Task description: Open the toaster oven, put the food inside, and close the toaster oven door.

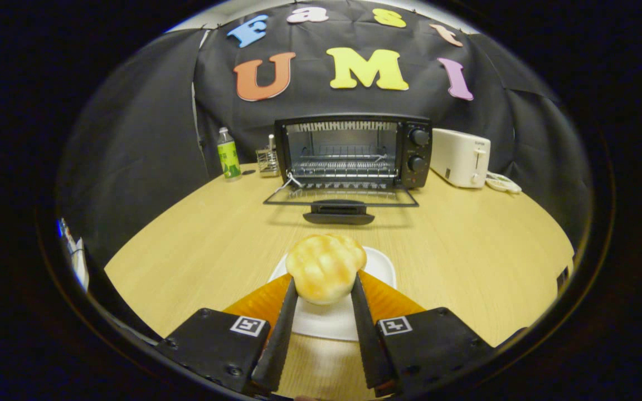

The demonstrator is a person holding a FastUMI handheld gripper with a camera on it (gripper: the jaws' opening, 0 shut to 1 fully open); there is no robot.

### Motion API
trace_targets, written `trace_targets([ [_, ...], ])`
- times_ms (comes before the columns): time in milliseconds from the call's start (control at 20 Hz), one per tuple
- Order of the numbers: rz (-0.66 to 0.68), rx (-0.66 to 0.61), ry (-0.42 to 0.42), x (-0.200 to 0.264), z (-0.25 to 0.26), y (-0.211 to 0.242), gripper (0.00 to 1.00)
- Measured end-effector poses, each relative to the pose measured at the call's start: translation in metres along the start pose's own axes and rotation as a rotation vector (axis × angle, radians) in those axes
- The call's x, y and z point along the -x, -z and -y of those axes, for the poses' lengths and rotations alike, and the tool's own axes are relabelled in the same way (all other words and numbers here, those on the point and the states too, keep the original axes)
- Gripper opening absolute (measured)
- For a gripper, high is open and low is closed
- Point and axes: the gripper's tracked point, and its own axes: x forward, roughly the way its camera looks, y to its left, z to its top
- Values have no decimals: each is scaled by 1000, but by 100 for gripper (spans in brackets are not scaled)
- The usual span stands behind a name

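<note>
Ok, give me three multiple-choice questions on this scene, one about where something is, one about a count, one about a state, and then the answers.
1. Where is the round golden bread bun?
A. on the oven rack
B. between the tongs, over the white square plate
C. beside the bottle

2. How many round knobs are on the black toaster oven?
A. two
B. four
C. none

3. What state is the glass oven door in?
A. shut
B. folded down open
C. removed

Answers:
1 B, both fingers press the bun's sides above the plate.
2 A, two knobs sit one above the other on the oven's right panel.
3 B, the door lies flat over the wooden table and the rack inside is bare.
</note>
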Motion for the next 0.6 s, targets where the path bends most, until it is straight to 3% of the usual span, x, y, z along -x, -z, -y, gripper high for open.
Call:
trace_targets([
  [350, 107, -57, -9, -8, -1, -92, 59],
  [600, 92, -67, -18, -45, -4, -140, 59],
])
